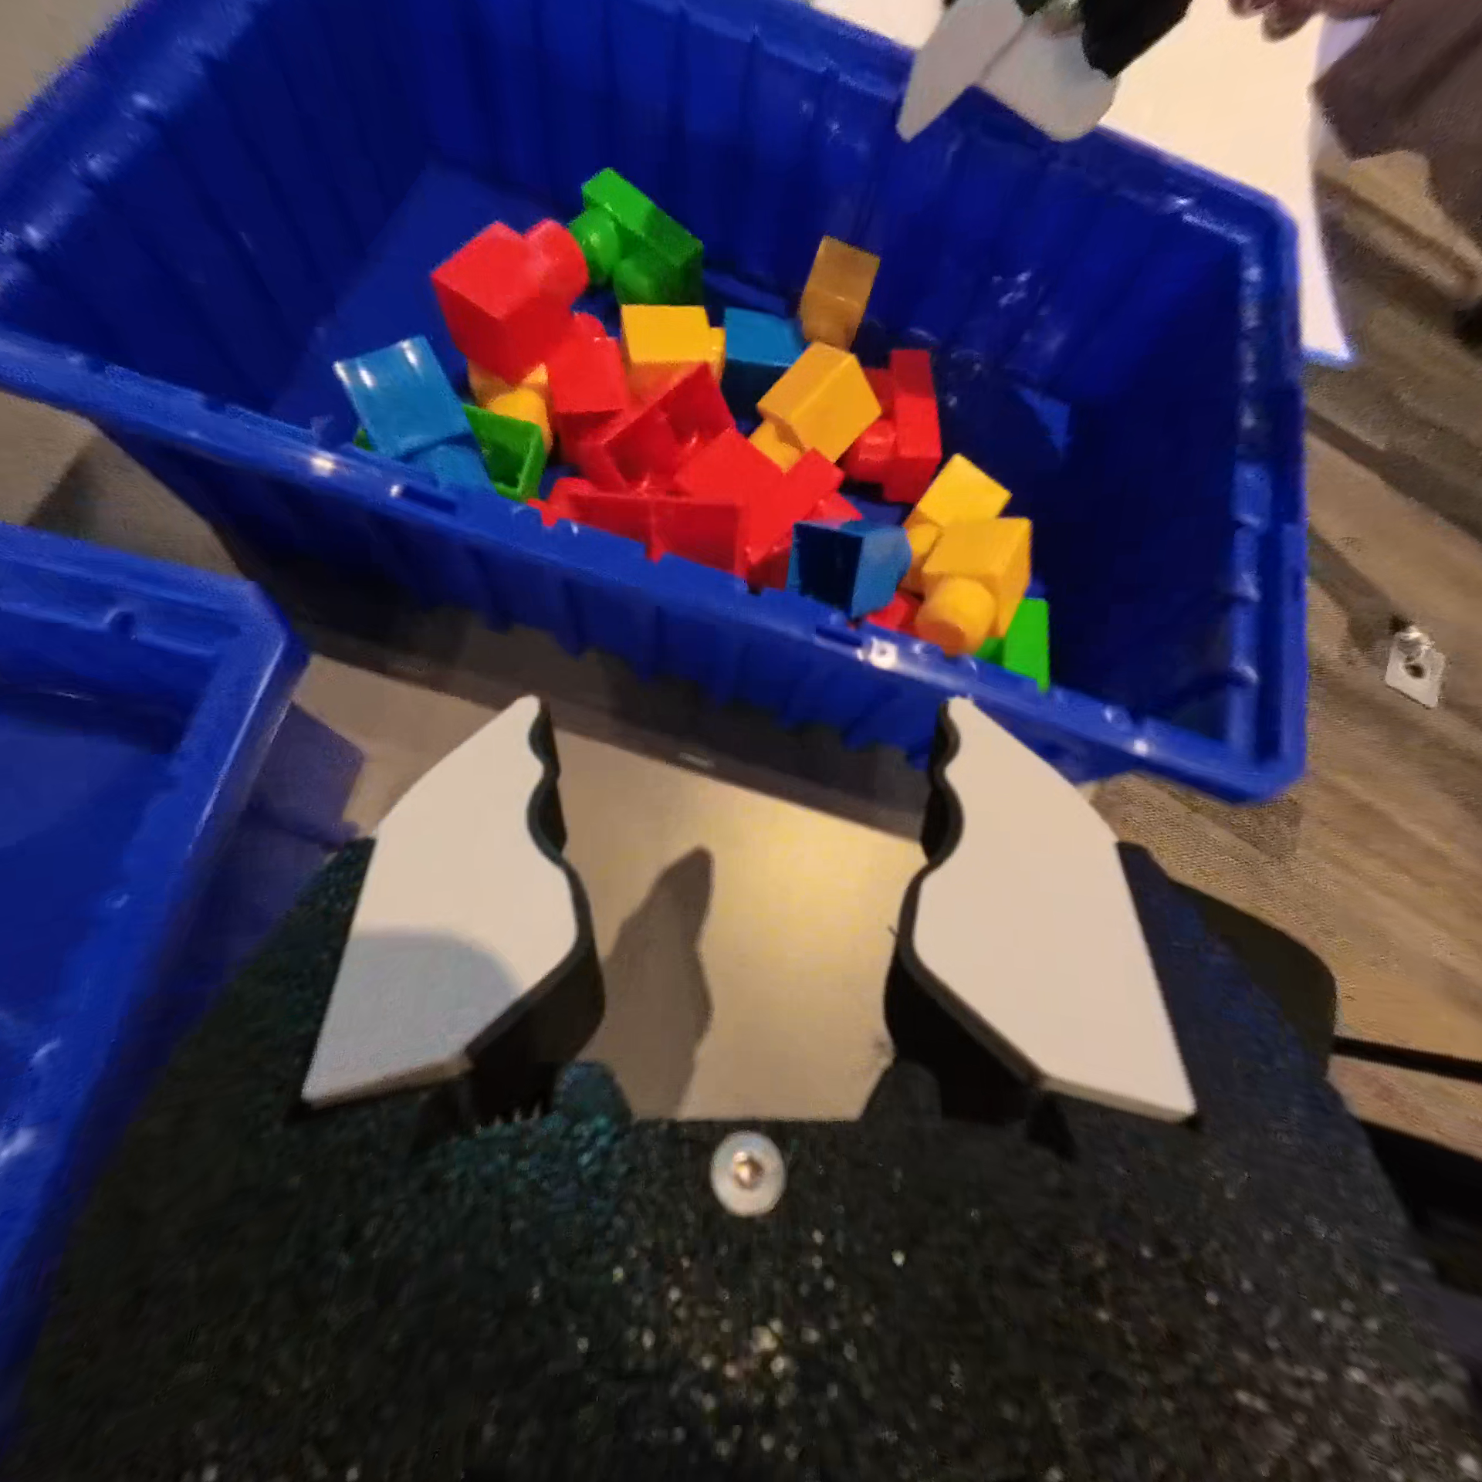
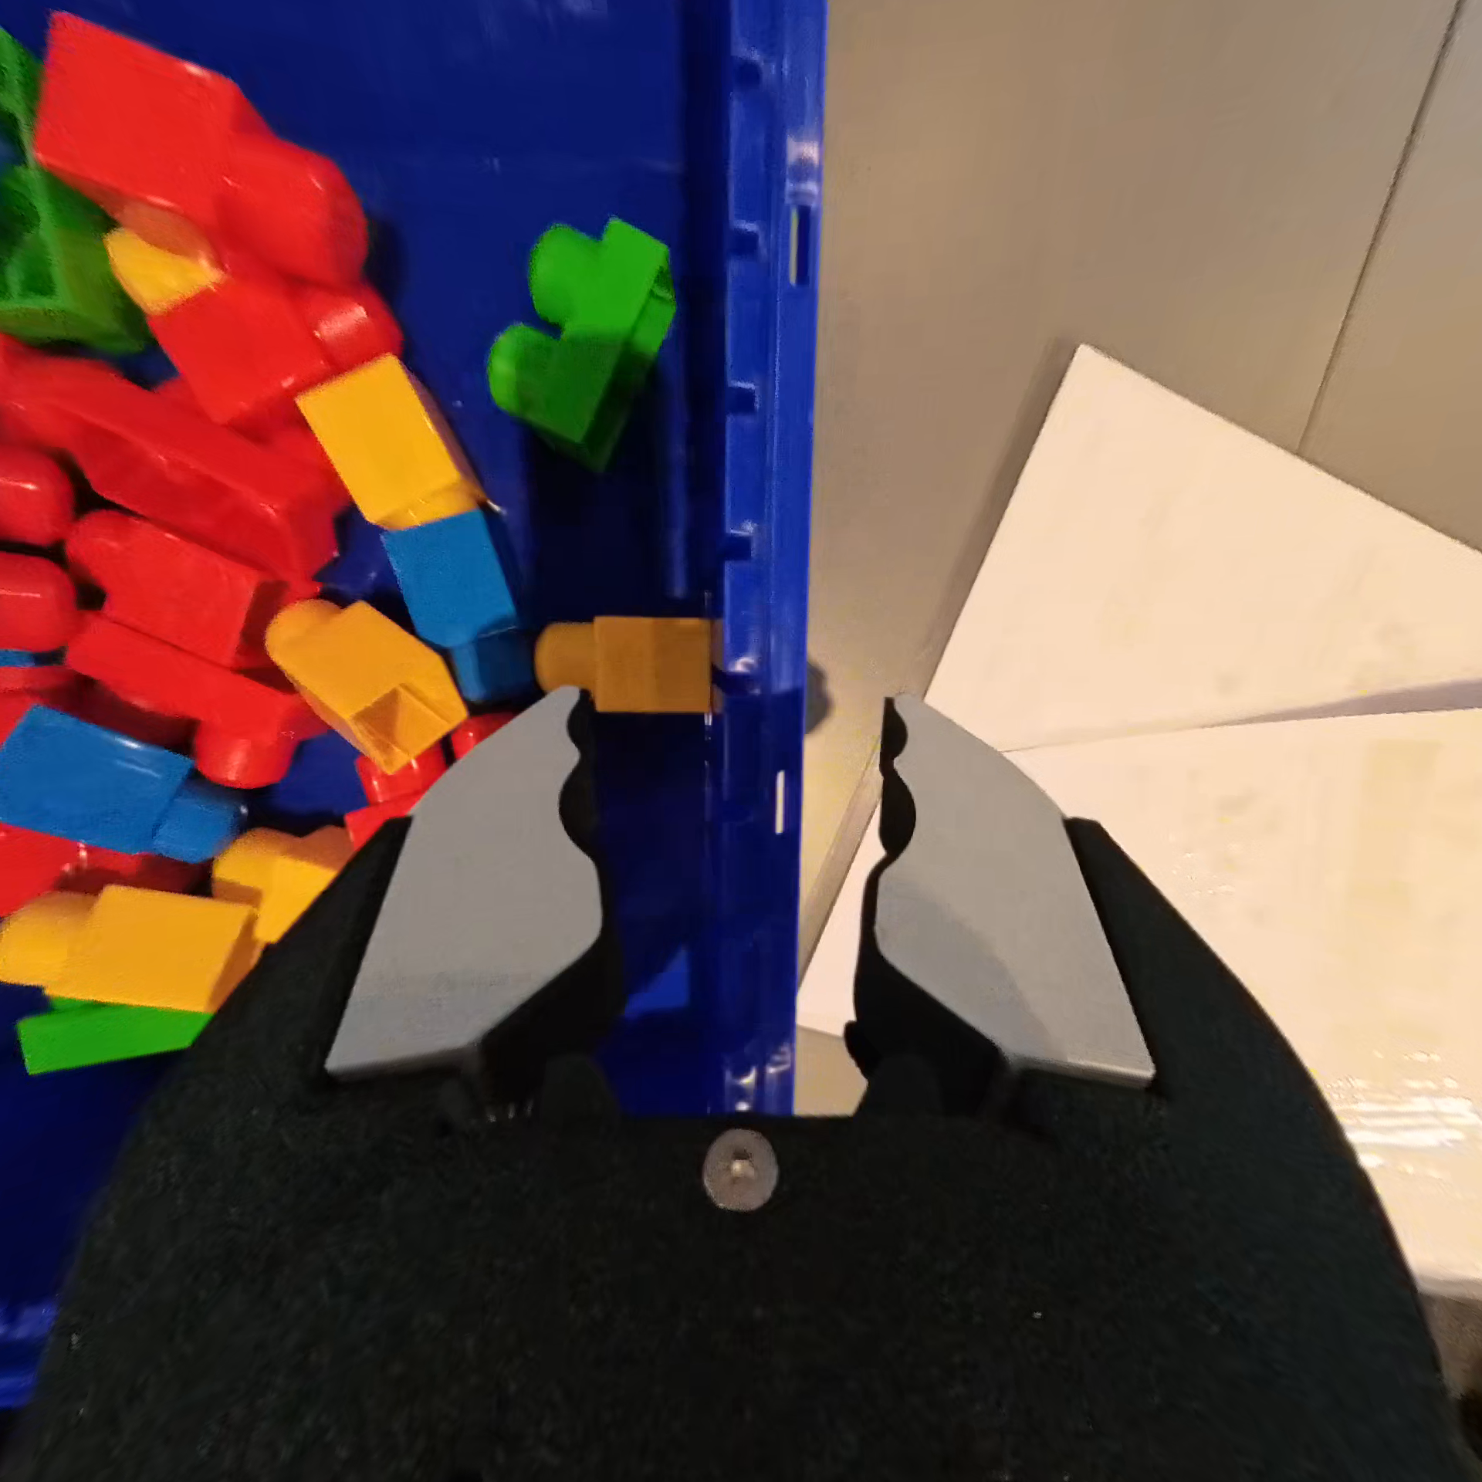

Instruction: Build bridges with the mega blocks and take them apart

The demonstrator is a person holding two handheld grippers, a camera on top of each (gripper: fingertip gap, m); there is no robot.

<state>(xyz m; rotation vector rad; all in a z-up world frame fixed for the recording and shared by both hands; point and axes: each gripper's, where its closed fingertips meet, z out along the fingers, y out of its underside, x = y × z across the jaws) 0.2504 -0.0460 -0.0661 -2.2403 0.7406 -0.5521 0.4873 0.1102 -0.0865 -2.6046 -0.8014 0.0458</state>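
A blue bin [image 1: 802, 633] holds a loose pile of several mega blocks [image 1: 682, 417] in red, yellow, blue and green. My left gripper [image 1: 746, 714] is open and empty, just in front of the bin's near wall, above a pale surface. My right gripper [image 2: 731, 698] is open and empty. Its jaws straddle the bin's rim [image 2: 770, 481], one finger inside the bin and one outside. A dark yellow block [image 2: 649, 666] sits against the inner wall just past the inside fingertip. The right gripper also shows in the left wrist view [image 1: 1002, 80] above the far rim, over that block [image 1: 838, 289].
A second blue bin [image 1: 120, 722] stands close at the left. White boards [image 2: 1163, 601] lie outside the bin on the right gripper's side. A small metal bracket [image 1: 1415, 666] lies on the wood-look floor. A person's clothing [image 1: 1395, 80] shows at the top right. Tip to tip, the grippers are about 30 centimeters apart.
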